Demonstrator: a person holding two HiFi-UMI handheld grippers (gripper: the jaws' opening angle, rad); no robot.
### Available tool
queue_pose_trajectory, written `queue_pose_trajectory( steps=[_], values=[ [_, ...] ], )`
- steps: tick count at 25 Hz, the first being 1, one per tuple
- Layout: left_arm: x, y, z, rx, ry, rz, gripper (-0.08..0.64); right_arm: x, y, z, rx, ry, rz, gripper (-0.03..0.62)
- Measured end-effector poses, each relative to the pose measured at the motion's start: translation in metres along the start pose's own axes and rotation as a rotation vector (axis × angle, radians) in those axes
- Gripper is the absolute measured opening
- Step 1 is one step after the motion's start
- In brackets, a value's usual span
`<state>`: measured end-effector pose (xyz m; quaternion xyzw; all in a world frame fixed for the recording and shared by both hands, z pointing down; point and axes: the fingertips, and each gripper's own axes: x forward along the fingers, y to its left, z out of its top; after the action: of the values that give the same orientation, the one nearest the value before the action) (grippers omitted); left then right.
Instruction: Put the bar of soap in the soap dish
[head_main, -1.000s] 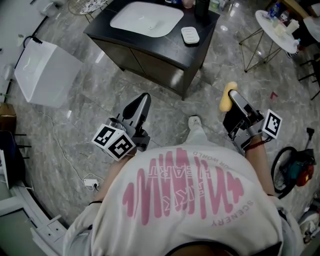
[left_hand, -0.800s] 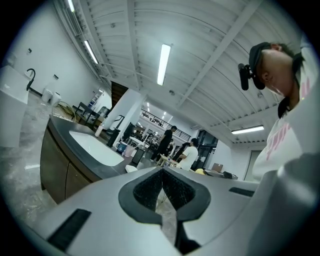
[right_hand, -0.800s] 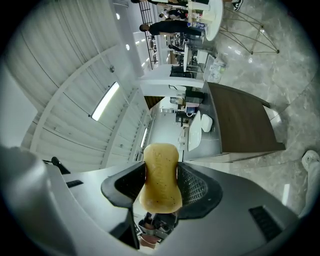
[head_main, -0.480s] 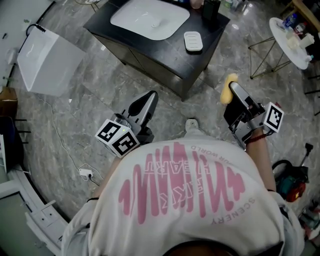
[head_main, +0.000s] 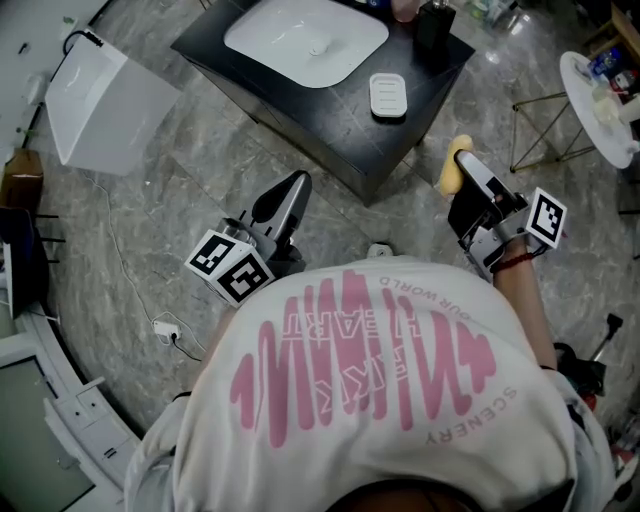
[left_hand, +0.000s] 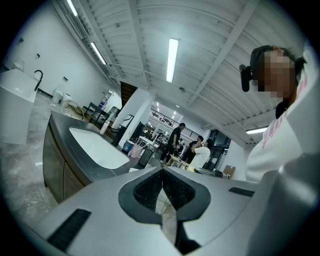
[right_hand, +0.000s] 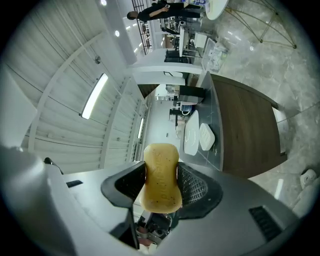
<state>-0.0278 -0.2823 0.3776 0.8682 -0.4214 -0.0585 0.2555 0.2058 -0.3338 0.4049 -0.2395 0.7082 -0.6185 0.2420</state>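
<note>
While bar of soap (right_hand: 161, 176) sits clamped between right gripper (right_hand: 161, 186) jaws, left gripper (left_hand: 162, 173) jaws closed

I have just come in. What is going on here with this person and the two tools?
A person stands before a dark vanity with tongs in each hand. The right tongs are shut on a yellow bar of soap. The left tongs are shut and empty. The white soap dish lies on the vanity beside the sink; the soap is not yet in it.
</note>
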Motion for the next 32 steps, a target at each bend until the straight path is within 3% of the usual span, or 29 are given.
queue_pose_trajectory(
  steps=[9, 18, 27, 32],
  values=[
    [0.036, 0.009, 0.025, 0.023, -0.054, 0.080, 0.008, 0.038, -0.013, 0.053, -0.020, 0.079, 0.013, 0.198],
    [0.045, 0.021, 0.038, 0.064, -0.026, 0.148, 0.008, 0.043, -0.042, 0.072, 0.036, 0.059, 0.006, 0.198],
    [0.090, 0.027, 0.052, 0.098, 0.028, 0.023, 0.008, 0.025, -0.056, 0.094, 0.057, -0.071, -0.027, 0.198],
    [0.116, 0.038, 0.057, 0.095, 0.085, -0.098, 0.008, 0.024, -0.065, 0.094, 0.073, -0.158, -0.070, 0.198]
  ],
)
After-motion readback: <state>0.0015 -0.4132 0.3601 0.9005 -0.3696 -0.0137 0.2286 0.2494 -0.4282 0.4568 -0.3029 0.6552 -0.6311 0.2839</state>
